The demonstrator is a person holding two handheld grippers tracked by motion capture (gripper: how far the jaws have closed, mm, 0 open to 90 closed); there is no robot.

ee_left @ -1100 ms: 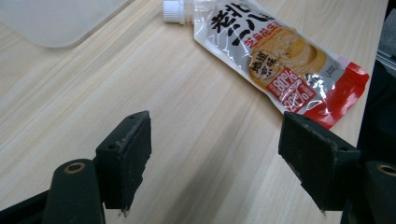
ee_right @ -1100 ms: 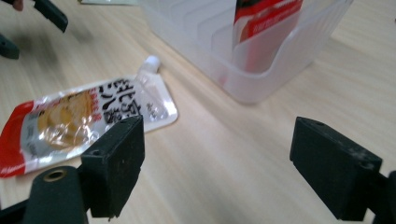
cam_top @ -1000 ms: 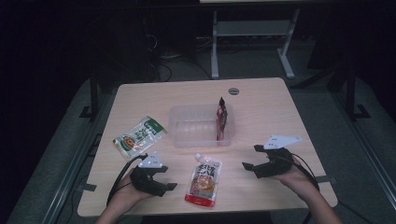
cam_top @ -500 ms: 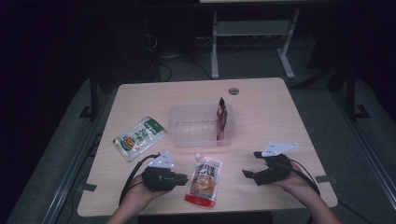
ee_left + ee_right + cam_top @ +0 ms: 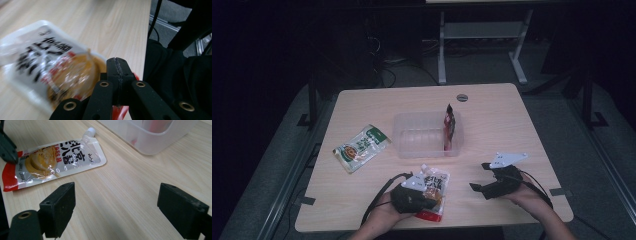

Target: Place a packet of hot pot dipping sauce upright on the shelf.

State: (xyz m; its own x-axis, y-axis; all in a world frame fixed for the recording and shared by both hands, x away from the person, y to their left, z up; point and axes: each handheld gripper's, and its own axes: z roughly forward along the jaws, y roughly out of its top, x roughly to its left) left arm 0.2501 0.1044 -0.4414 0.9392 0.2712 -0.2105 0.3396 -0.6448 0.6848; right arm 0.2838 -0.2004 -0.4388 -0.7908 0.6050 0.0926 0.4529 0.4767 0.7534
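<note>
A spouted sauce pouch (image 5: 435, 184) (image 5: 55, 162) lies flat near the table's front edge, white at the top, red at the bottom. My left gripper (image 5: 430, 202) (image 5: 117, 72) is over its lower end. Its jaws have just closed and stand shut, pad against pad, and I see nothing pinched between them. In the left gripper view the pouch (image 5: 45, 62) lies blurred just under the jaws. In the right gripper view the left gripper's black tip (image 5: 8, 152) sits at the pouch's red corner. My right gripper (image 5: 478, 176) (image 5: 115, 207) stays open to the right of the pouch, with bare table between its jaws.
A clear plastic tub (image 5: 404, 135) (image 5: 150, 142) stands mid-table with a red packet (image 5: 449, 127) upright against its right wall. A green snack bag (image 5: 361, 147) lies to the tub's left. A round grommet (image 5: 462, 97) sits near the far edge.
My left gripper has slid right from beside the pouch onto its lower end, and its jaws have gone from wide open to shut. The right gripper has hardly moved.
</note>
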